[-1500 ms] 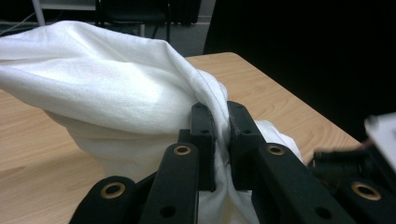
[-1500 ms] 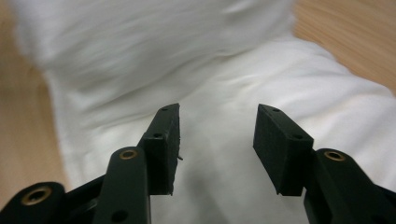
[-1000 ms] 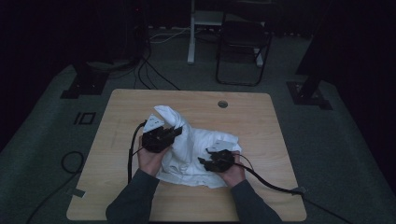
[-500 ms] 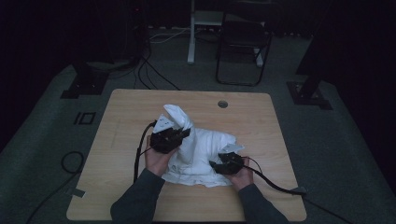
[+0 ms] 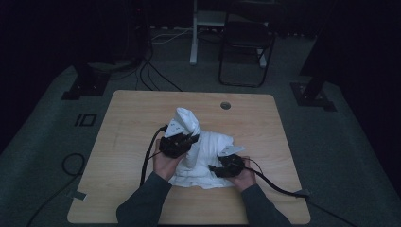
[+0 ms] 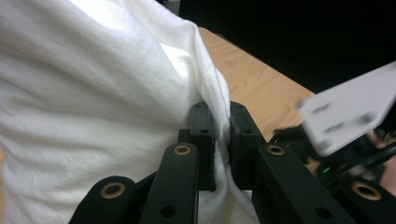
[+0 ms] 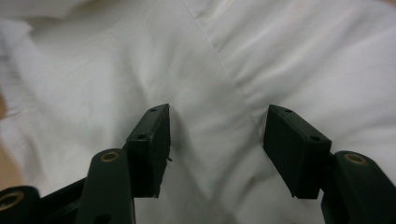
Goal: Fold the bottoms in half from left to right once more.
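A white cloth [image 5: 203,151] lies crumpled in the middle of the wooden table [image 5: 127,123]. My left gripper [image 5: 182,142] is shut on a fold of the cloth [image 6: 93,93] and holds a part of it lifted. In the left gripper view its jaws pinch the seam, and the right gripper's grey plate [image 6: 348,112] shows at the right. My right gripper [image 5: 222,166] hovers over the cloth [image 7: 201,70] near its front right part. Its jaws have just been opening; they stand apart above the fabric with nothing pressed between them.
A round hole [image 5: 225,105] sits in the table near its far edge. Cables [image 5: 279,187] trail from both grippers over the front of the table. A folding chair [image 5: 246,47] and stand bases [image 5: 314,94] are on the floor beyond.
The left gripper has carried the lifted cloth to the right and slightly nearer. The right gripper has shifted right and down, and its jaws have spread.
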`<action>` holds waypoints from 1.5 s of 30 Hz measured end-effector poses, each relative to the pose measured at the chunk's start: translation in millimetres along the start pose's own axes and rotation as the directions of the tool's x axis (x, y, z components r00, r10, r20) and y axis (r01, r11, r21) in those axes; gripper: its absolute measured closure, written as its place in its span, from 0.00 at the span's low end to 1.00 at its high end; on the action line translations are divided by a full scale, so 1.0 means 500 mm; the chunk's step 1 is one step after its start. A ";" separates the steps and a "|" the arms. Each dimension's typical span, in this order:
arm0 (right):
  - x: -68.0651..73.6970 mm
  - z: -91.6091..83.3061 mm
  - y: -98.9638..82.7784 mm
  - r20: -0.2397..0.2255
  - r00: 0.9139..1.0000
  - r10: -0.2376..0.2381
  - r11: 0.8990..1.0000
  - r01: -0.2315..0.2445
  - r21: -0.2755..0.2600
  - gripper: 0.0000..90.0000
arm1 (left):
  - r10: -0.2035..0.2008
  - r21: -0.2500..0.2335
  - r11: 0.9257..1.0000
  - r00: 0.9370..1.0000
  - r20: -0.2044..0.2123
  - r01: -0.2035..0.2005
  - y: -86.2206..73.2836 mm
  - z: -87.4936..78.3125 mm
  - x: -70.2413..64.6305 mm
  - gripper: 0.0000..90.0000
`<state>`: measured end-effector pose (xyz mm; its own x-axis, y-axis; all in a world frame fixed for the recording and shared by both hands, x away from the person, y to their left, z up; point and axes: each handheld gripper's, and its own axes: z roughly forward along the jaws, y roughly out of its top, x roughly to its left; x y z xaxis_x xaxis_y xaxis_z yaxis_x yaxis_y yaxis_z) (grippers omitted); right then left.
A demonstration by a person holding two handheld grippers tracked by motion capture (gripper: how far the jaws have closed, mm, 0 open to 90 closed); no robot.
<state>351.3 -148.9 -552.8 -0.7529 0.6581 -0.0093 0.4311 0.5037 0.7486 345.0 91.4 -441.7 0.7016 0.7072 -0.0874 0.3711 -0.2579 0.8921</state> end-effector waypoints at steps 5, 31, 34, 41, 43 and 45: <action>-0.021 -0.037 -0.025 0.070 0.997 0.029 1.000 -0.028 -0.011 0.45 | 0.003 0.007 1.000 1.000 0.004 -0.003 -0.002 0.007 -0.006 0.93; -0.025 -0.016 -0.055 0.104 0.990 0.094 0.996 -0.093 -0.011 0.52 | 0.028 0.023 0.999 0.996 0.084 -0.030 0.000 0.079 -0.065 0.93; -0.025 -0.016 -0.055 0.104 0.990 0.092 0.996 -0.091 -0.014 0.52 | 0.034 0.027 0.999 0.995 0.089 -0.036 -0.006 0.089 -0.068 0.93; -0.023 -0.017 -0.060 0.102 0.990 0.093 0.996 -0.091 -0.026 0.52 | 0.015 0.037 0.999 0.995 0.100 -0.019 -0.026 0.113 -0.072 0.92; -0.024 -0.019 -0.059 0.098 0.992 0.086 0.996 -0.084 -0.019 0.51 | 0.015 0.042 0.999 0.995 0.101 -0.019 -0.031 0.119 -0.074 0.92; -0.028 -0.026 -0.059 0.101 0.992 0.070 0.998 -0.070 -0.006 0.49 | 0.021 0.048 0.999 0.994 0.105 -0.026 -0.037 0.124 -0.075 0.92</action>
<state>342.6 -180.2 -566.0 -0.6666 0.7450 -0.0241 0.4795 0.4534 0.7513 349.6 29.1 -482.3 0.7688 0.6290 -0.1149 0.3817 -0.3073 0.8717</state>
